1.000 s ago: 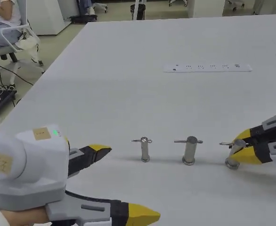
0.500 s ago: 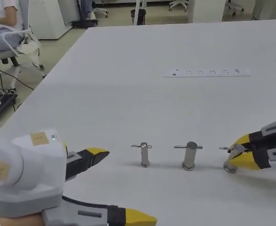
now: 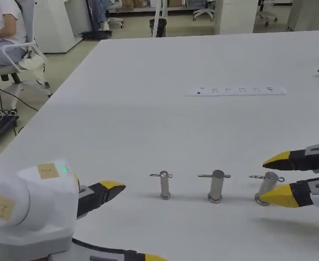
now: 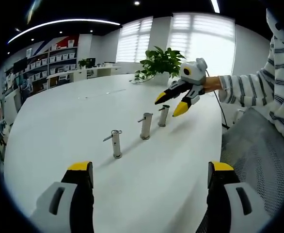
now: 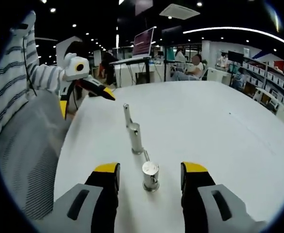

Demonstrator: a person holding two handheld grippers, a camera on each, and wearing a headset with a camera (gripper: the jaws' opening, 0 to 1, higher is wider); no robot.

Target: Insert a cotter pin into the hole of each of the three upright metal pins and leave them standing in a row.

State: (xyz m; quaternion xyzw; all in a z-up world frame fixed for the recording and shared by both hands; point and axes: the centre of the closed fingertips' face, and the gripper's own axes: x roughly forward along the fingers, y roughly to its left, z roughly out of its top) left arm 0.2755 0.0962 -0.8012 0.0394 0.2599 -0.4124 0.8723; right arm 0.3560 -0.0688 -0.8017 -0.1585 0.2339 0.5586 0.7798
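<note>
Metal pins (image 3: 216, 187) stand three in a row close to the near edge of the white table (image 3: 148, 109), and in the head view each one has a cotter pin (image 3: 214, 175) lying crosswise through its top. By that, the inserting looks finished. The right gripper (image 3: 273, 178) has its jaws spread, one on each side of the right-hand pin (image 3: 264, 189) and clear of it. What seems left is to draw it back without tipping that pin. The left gripper (image 3: 129, 222) hangs at the near left corner, jaws apart, holding nothing. A flat power strip (image 3: 235, 91) lies toward the far edge. Past the left edge a person sits on a chair (image 3: 18, 51) in an open office.

From the left gripper view, its own jaws are wide open over bare table near the edge. The row runs away from it: nearest pin (image 4: 116, 144), middle pin (image 4: 146, 126), far pin (image 4: 164, 115), all upright. The right gripper (image 4: 178, 98) sits at the far one, on a striped sleeve (image 4: 258, 92). A potted plant (image 4: 164, 60) and bright windows lie beyond.

From the right gripper view, the closest pin (image 5: 150, 175) stands between the open jaws, untouched. The other two line up behind it toward the left gripper (image 5: 91, 87), with desks and ceiling lights beyond the far edge.
</note>
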